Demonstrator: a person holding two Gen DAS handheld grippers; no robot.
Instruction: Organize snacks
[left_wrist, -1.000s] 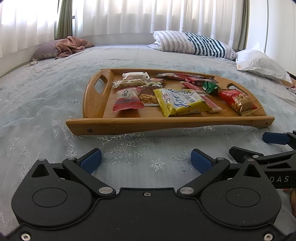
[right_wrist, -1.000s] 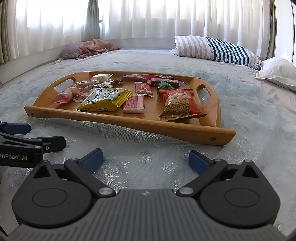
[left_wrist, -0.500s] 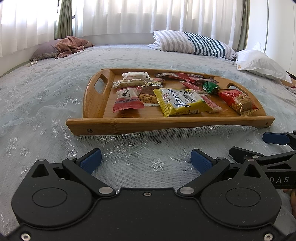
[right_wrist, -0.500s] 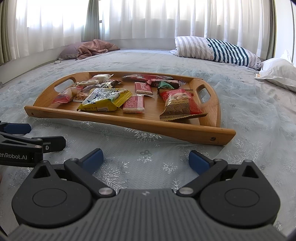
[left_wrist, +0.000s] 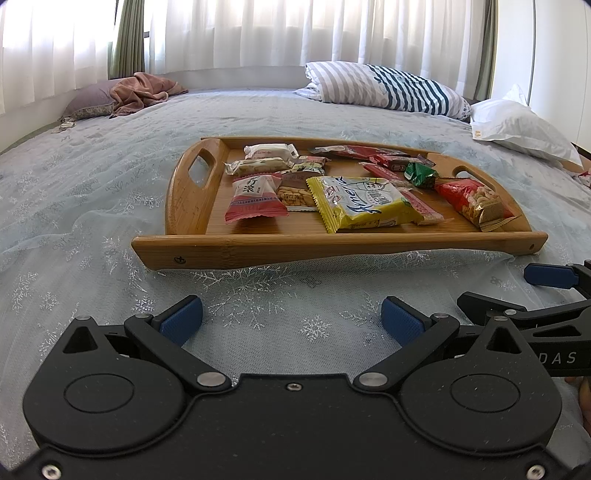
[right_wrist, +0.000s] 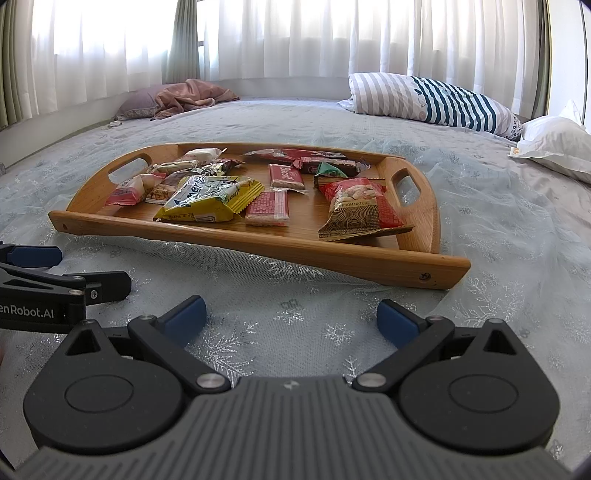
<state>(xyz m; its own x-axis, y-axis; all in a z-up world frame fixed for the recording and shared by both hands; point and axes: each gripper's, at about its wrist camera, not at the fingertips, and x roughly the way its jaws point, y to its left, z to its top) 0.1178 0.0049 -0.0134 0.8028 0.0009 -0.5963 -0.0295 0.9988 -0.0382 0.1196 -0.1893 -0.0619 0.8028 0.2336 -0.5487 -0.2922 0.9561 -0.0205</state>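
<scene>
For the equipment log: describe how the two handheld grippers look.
The left gripper has a smooth black body; the right gripper has a ribbed grey body. Both have round pivot housings, black linkage arms, silver rivets and blue finger pads. Partial white lettering shows on each one's side.

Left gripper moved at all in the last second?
No. In its own view the wooden snack tray sits in the same place relative to the left gripper, open above the pale blue bedspread.

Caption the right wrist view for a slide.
Open right claw over the bedspread, facing a wooden tray of snack packets.
</scene>
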